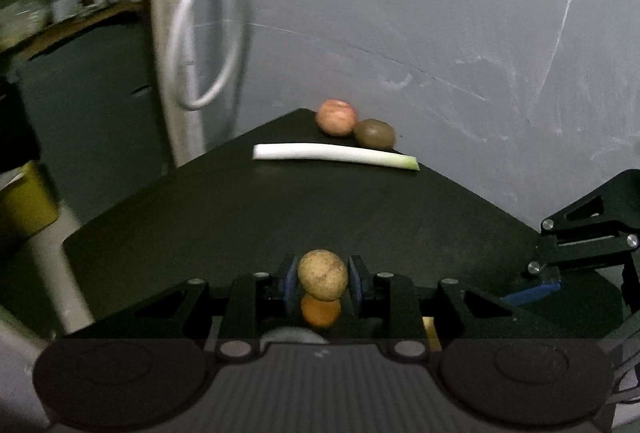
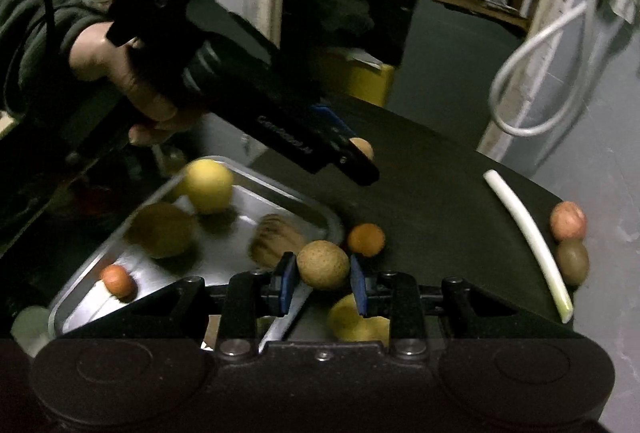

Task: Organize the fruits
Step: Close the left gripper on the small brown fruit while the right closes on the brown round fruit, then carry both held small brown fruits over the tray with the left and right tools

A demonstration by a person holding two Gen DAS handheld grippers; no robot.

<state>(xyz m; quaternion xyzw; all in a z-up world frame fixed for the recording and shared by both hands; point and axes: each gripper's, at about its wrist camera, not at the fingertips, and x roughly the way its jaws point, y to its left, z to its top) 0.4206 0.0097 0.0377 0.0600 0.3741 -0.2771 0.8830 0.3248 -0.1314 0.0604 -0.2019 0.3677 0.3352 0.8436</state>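
Note:
My left gripper (image 1: 323,279) is shut on a small tan round fruit (image 1: 322,275), held above the dark table (image 1: 240,217); an orange fruit (image 1: 320,310) lies below it. In the right wrist view the left gripper (image 2: 362,153) holds that tan fruit (image 2: 363,147) over the table. My right gripper (image 2: 323,283) is shut on another tan round fruit (image 2: 322,264) by the corner of a metal tray (image 2: 280,177). The orange fruit (image 2: 366,239) lies on the table beside the tray.
The tray holds a yellow fruit (image 2: 209,185), a brown fruit (image 2: 162,231), a ridged nut-like thing (image 2: 276,237) and a small red fruit (image 2: 118,280). A leek stalk (image 1: 334,154), a pink fruit (image 1: 337,117) and a kiwi (image 1: 375,133) lie at the table's far corner. A yellow piece (image 2: 352,319) lies under my right gripper.

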